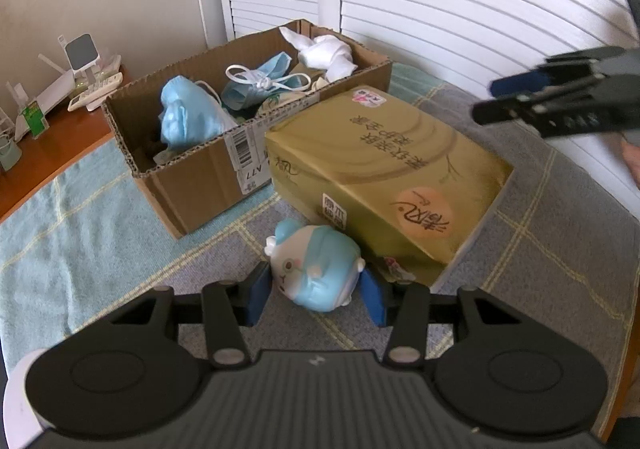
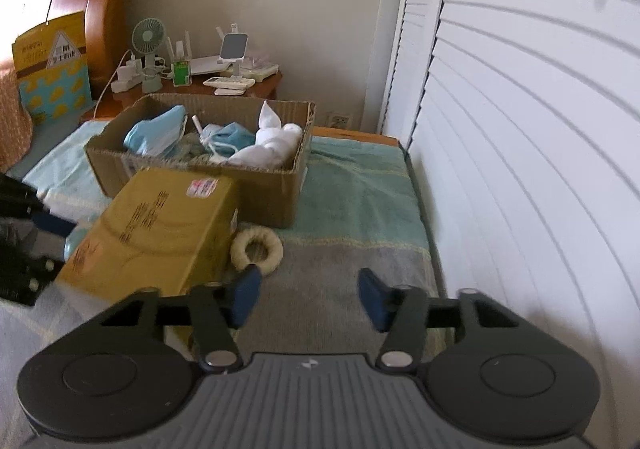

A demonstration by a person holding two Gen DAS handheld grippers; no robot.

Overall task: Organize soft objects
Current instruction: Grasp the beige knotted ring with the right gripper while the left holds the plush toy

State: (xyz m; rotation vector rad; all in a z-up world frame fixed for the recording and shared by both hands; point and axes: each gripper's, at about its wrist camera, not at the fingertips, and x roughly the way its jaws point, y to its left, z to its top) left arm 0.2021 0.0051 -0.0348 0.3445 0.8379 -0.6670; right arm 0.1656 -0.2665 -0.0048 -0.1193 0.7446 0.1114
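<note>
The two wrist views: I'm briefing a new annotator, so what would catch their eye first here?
First, the blue-and-white plush toy on the checked blanket, sitting between the open left gripper's blue pads. Just behind it lies a big golden tissue pack, tilted against the cardboard box that already holds blue face masks and white cloth. The right gripper is open and empty, with a cream fuzzy ring just ahead of it.

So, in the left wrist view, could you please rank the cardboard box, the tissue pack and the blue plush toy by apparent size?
1. Cardboard box and tissue pack: look alike; the pack is nearer, so unranked.
2. Blue plush toy: clearly smallest, though nearest the camera.
</note>
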